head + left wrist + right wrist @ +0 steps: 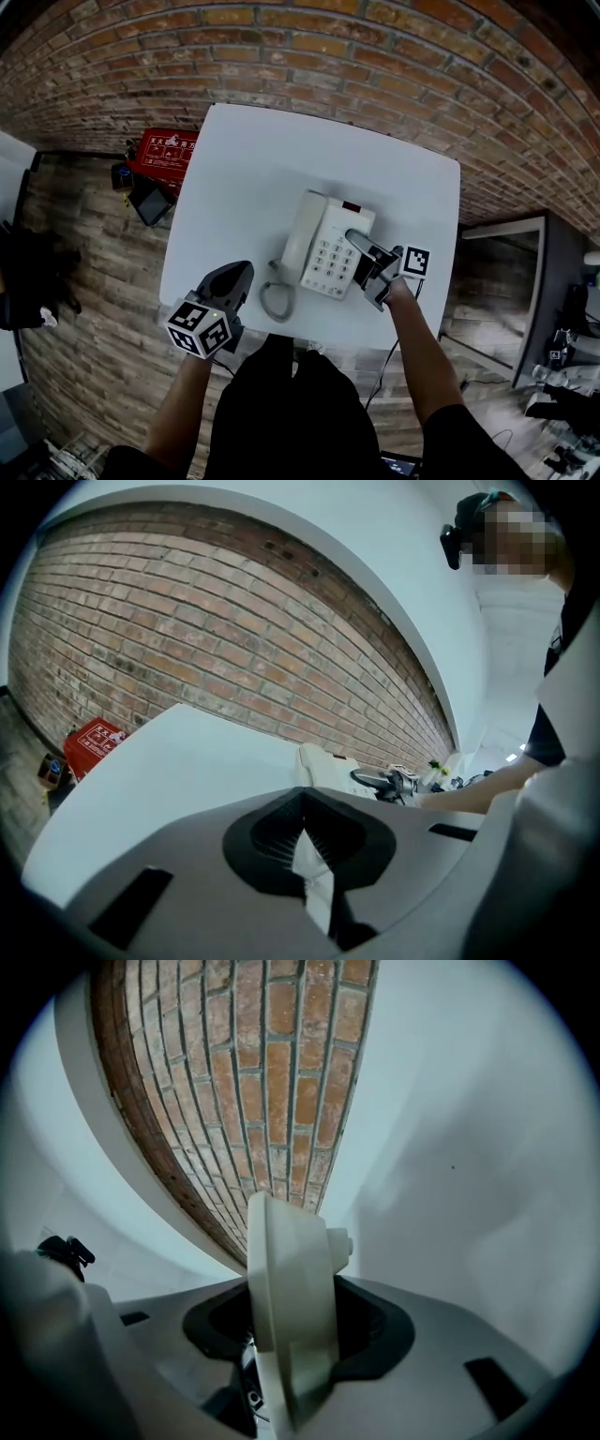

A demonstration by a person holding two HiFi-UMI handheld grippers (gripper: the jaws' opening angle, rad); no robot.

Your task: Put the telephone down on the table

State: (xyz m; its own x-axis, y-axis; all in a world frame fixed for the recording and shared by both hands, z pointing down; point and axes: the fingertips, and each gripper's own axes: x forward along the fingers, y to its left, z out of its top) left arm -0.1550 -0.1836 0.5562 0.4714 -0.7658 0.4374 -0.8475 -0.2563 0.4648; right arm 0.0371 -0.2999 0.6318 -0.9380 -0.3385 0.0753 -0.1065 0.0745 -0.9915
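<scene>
Under right hand-held gripper (pixel 364 258), telephone (pixel 319 239) edge

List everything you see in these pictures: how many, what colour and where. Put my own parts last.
Table: one, white, centre, in front of the brick wall.
Telephone: one, cream, at the table's right half, handset on its cradle.
Coiled cord: one, grey, by the telephone's near-left corner.
Red case: one, red with white print, on the floor left of the table.
Brick wall: one, reddish brown, behind the table.
Floor: one, brown wood-look, around the table.
Left tool: one, grey, jaws together and empty, over the table's near-left edge.
Right tool: one, grey and black, jaws closed on the telephone's right edge.
Forearms: two, bare, at the bottom of the head view.
</scene>
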